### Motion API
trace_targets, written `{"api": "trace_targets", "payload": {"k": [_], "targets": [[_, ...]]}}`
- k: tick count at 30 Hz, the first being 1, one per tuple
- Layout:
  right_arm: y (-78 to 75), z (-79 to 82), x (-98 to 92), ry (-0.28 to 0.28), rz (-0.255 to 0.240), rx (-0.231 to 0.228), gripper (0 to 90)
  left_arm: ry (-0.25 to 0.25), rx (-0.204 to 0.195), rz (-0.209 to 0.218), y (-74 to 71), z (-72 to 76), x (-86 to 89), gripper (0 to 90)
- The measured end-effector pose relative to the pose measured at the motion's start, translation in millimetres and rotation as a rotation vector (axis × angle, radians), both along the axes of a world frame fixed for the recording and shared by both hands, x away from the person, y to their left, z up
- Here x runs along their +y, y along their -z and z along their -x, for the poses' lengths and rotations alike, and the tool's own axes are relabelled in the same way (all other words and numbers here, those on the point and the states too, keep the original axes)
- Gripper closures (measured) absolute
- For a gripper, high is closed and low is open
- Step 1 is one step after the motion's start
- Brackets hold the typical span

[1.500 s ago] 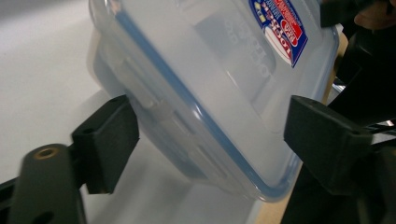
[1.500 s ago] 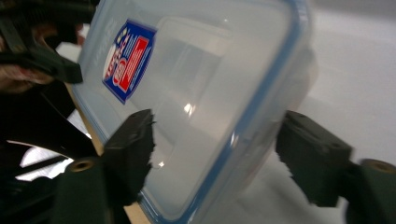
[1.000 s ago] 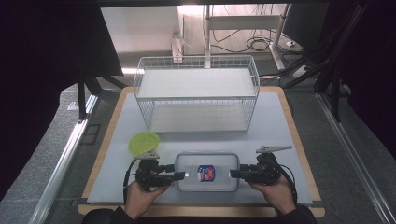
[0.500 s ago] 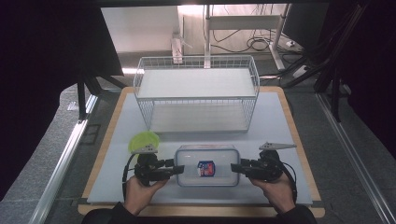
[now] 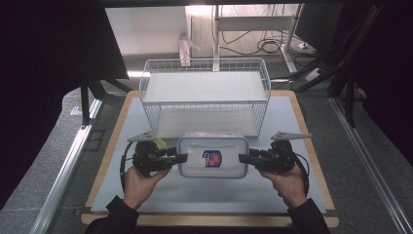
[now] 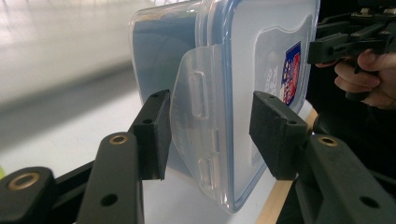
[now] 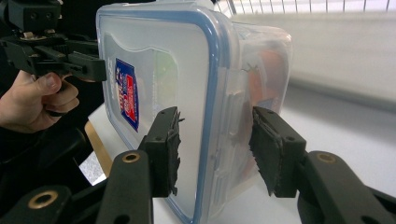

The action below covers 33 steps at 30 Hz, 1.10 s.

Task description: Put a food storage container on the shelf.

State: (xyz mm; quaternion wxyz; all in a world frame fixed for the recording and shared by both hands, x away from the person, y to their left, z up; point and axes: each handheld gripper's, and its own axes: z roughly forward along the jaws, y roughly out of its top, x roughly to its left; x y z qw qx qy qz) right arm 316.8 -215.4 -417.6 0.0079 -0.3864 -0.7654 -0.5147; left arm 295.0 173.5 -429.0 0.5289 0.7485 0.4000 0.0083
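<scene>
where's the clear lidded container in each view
High view: the container sits low centre, in front of the wire basket.
Left gripper view: the container stands on edge, centre to upper right, its latch end between the jaws.
Right gripper view: the container takes the centre, end between the jaws.
Shared landmark: the red and blue label on its lid.

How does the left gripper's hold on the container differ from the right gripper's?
The left gripper takes the container at its left end, its pads astride a clear, flared lid latch; the right gripper takes the right end, astride the blue-edged lid rim. The left gripper's pads look smooth; the right gripper's pads are frayed. Both grip across the container's thickness, one at each short end.
</scene>
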Motion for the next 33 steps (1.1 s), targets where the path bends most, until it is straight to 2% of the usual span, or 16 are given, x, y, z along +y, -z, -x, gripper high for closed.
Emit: {"api": "trace_targets", "payload": {"k": [6,18,25,27,28,29,30,31,32,33], "targets": [[-13.2,-10.4,4.2,-0.008,-0.007,-0.017,53.3,-0.007,-0.01,-0.006,-14.4,-8.1,3.5,49.9],[-45.1,-36.6,12.2,-0.005,-0.011,-0.058,53.2,-0.018,-0.038,0.009,-43.0,-32.4,10.7,49.9],[-65.1,-55.4,17.5,0.0,-0.015,-0.073,53.0,-0.022,-0.05,0.013,-61.5,-51.2,15.9,50.0],[-74.9,-64.8,20.2,0.008,-0.018,-0.083,52.9,-0.023,-0.055,0.018,-69.6,-60.9,18.7,50.0],[-74.9,-64.8,20.2,0.008,-0.018,-0.083,52.9,-0.023,-0.055,0.018,-69.6,-60.9,18.7,50.1],[-81.8,-70.8,22.2,0.012,-0.017,-0.089,52.8,-0.022,-0.061,0.022,-74.9,-67.3,20.7,50.1],[-81.8,-70.8,22.2,0.012,-0.017,-0.089,52.8,-0.022,-0.061,0.022,-74.9,-67.3,20.7,50.1],[-88.5,-76.4,24.1,0.015,-0.015,-0.093,52.8,-0.022,-0.062,0.024,-77.5,-70.6,21.5,50.1],[-88.5,-76.4,24.1,0.015,-0.015,-0.093,52.8,-0.022,-0.064,0.028,-79.9,-73.9,22.4,50.1],[-94.7,-82.0,26.0,0.02,-0.015,-0.095,52.7,-0.019,-0.067,0.03,-84.8,-80.6,24.2,50.1]]}}
